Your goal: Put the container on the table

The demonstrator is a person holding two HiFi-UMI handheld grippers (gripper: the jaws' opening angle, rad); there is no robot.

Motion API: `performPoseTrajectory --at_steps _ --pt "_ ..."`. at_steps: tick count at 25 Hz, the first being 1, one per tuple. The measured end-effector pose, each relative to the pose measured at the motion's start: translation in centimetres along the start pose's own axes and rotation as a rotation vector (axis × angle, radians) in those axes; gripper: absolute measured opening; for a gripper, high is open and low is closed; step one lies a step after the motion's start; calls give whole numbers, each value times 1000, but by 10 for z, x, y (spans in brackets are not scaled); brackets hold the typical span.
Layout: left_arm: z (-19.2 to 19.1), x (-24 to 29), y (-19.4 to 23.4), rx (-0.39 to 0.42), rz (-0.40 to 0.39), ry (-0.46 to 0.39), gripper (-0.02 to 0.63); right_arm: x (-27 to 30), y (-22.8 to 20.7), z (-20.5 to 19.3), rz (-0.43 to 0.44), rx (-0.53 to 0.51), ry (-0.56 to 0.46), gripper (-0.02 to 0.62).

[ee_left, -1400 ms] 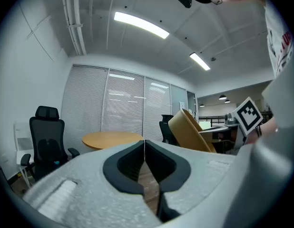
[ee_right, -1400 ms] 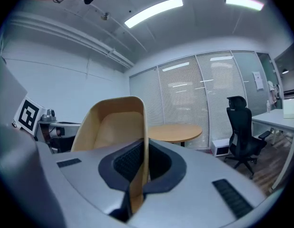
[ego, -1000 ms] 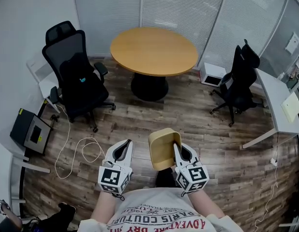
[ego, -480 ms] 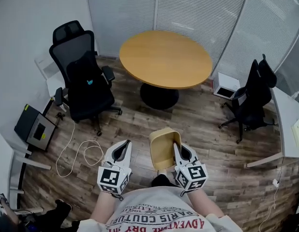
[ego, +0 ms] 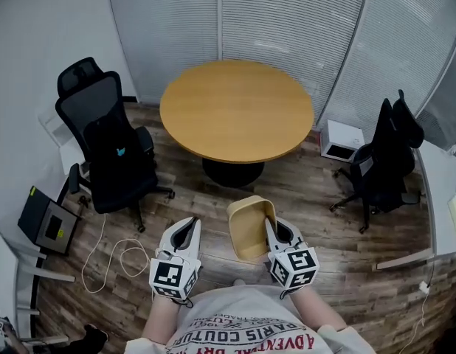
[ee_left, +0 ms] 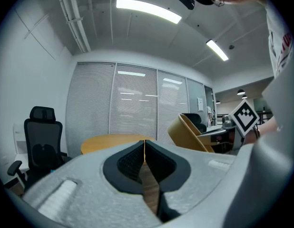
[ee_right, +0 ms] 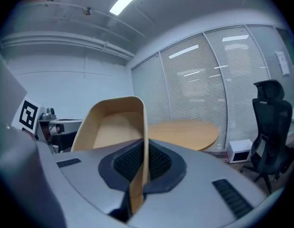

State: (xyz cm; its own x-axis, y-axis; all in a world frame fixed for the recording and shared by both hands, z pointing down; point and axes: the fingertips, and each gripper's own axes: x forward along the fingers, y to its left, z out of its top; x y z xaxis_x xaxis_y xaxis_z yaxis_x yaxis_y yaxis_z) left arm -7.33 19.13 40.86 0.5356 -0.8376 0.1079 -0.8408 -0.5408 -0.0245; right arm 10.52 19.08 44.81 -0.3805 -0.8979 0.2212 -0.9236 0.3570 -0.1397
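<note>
The right gripper (ego: 270,223) (ee_right: 143,148) is clamped on one side wall of the tan container (ego: 249,227) (ee_right: 111,127). The wall stands edge-on between the dark pads. The left gripper (ego: 190,224) (ee_left: 144,148) has its jaws pressed together on nothing, just beside the container on the side away from the right gripper.

The container is held in the air over the wood floor (ego: 309,190), short of the round table (ego: 235,109) (ee_right: 185,132) and on the person's side of it, not touching it. In the right gripper view its hollow opens to the left of the pinched wall, and the part of the inside that shows is bare tan. In the head view its long axis runs from the jaws toward the table, with the rounded rim at the end nearer the table.

A black office chair (ego: 102,146) stands left of the table. Another (ego: 387,153) stands right of it, with a white box (ego: 342,140) between that chair and the table.
</note>
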Motion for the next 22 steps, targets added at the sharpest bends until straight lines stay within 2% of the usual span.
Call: performPoseTrajectory --at_steps 7,14,17,22 --pt "5 69 5 0 -32 11 14 40 -64 9 -50 45 22 11" --pt "-15 135 50 -29 -71 52 14 108 -87 5 -94 55 60 11" --pt "-13 171 80 -35 -112 49 14 146 -97 13 -137 62 68 11" --pt "6 231 158 -33 -146 38 14 224 -98 33 -182 70 87 11"
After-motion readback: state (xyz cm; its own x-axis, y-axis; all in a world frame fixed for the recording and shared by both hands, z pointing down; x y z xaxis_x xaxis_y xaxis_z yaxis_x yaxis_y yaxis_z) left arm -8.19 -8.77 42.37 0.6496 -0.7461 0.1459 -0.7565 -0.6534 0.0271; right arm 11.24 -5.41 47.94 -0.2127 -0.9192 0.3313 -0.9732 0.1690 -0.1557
